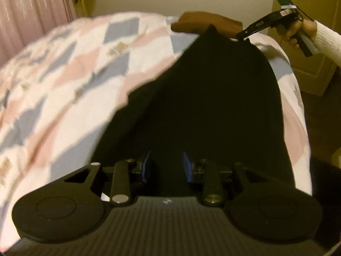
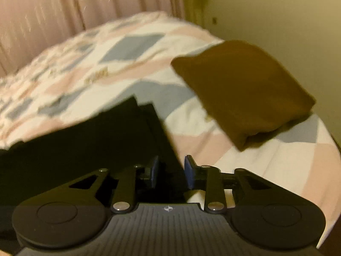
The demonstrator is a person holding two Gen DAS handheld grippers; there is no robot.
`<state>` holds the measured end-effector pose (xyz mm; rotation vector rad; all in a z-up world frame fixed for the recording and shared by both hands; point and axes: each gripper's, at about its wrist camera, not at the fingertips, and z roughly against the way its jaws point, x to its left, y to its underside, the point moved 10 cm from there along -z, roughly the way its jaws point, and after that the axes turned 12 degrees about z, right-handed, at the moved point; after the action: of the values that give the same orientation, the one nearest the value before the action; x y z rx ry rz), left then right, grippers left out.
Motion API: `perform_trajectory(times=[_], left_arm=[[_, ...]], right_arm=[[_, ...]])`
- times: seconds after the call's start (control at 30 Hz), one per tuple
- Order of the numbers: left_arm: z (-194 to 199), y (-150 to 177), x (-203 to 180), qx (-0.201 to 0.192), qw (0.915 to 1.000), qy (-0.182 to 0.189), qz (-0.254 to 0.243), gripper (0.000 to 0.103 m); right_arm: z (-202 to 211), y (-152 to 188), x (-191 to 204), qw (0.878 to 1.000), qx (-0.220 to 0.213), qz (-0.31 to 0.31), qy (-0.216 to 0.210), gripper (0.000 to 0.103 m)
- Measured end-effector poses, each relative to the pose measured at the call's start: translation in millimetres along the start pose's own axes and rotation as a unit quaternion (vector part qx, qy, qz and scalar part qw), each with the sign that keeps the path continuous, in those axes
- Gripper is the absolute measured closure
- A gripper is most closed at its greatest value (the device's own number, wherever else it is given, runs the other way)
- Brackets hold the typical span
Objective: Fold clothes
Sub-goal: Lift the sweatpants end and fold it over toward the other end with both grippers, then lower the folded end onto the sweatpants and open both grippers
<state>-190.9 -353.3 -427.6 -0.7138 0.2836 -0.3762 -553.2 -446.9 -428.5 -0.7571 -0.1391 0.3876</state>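
Observation:
A black ribbed garment lies lengthwise on the patterned bedspread. My left gripper is at its near end, open, with a narrow gap between the blue pads and black cloth showing in that gap. My right gripper, held by a hand in a white sleeve, touches the garment's far right corner. In the right wrist view the right gripper is open, and the black garment's corner edge runs in between its pads. A folded brown garment lies just beyond, also visible in the left wrist view as the brown garment.
The bed's right edge drops to a dark floor. A yellow cabinet stands beside the bed. Pink curtains hang behind the bed, next to a pale wall. Both views are motion-blurred.

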Motion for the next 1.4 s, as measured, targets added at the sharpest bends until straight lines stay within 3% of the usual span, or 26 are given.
perform_trajectory(times=[0.2, 0.27, 0.37, 0.43, 0.57, 0.67, 0.77, 0.87, 0.97, 1.03, 1.17, 1.3, 1.4], left_arm=[[-18.4, -15.2, 17.6, -0.006, 0.9998, -0.011, -0.014, 0.076], [-24.5, -20.3, 23.5, -0.007, 0.9997, -0.015, -0.019, 0.09], [-33.3, -27.2, 32.9, -0.01, 0.9995, -0.019, -0.022, 0.089], [-34.2, -24.7, 44.6, -0.009, 0.9998, -0.009, 0.013, 0.088], [-2.0, -19.8, 55.1, -0.033, 0.9983, -0.037, 0.032, 0.077], [26.4, -5.7, 42.3, -0.037, 0.9979, -0.044, 0.031, 0.078], [53.1, 21.2, -3.7, -0.036, 0.9993, -0.006, 0.006, 0.077], [55.9, 53.9, -47.0, -0.021, 0.9993, 0.014, -0.029, 0.076], [40.3, 79.4, -50.0, 0.012, 0.9991, -0.033, -0.022, 0.076], [48.9, 79.3, -49.2, 0.006, 0.9989, -0.047, -0.001, 0.079], [62.9, 82.2, -58.7, -0.004, 0.9979, -0.065, 0.004, 0.078], [59.5, 88.1, -55.7, 0.018, 0.9914, -0.122, 0.044, 0.078], [67.0, 79.9, -52.6, 0.019, 0.9853, -0.154, 0.071, 0.078]], right_arm=[[-29.1, -34.5, 43.6, 0.997, -0.034, 0.06, -0.022, 0.065], [-41.5, -46.1, 60.0, 0.995, -0.044, 0.083, -0.031, 0.064], [-69.0, -51.5, 63.8, 0.995, -0.029, 0.094, -0.021, 0.065], [-79.0, -47.1, 53.4, 0.997, -0.017, 0.073, -0.021, 0.063], [-50.7, -45.1, 43.8, 0.998, -0.047, 0.034, -0.011, 0.05], [-16.2, -38.8, 48.4, 0.996, -0.074, 0.042, 0.018, 0.051], [15.2, -17.5, 67.4, 0.995, -0.089, 0.054, 0.01, 0.051], [17.9, 20.0, 86.0, 0.995, -0.061, 0.074, 0.012, 0.051], [10.1, 53.6, 92.9, 0.993, -0.019, 0.101, 0.05, 0.049], [19.4, 57.6, 99.1, 0.992, -0.015, 0.102, 0.067, 0.049], [57.4, 49.7, 129.4, 0.993, -0.066, 0.089, 0.049, 0.045], [43.9, 73.7, 156.7, 0.991, -0.028, 0.119, 0.055, 0.041], [35.7, 85.2, 158.5, 0.993, -0.015, 0.098, 0.057, 0.039]])
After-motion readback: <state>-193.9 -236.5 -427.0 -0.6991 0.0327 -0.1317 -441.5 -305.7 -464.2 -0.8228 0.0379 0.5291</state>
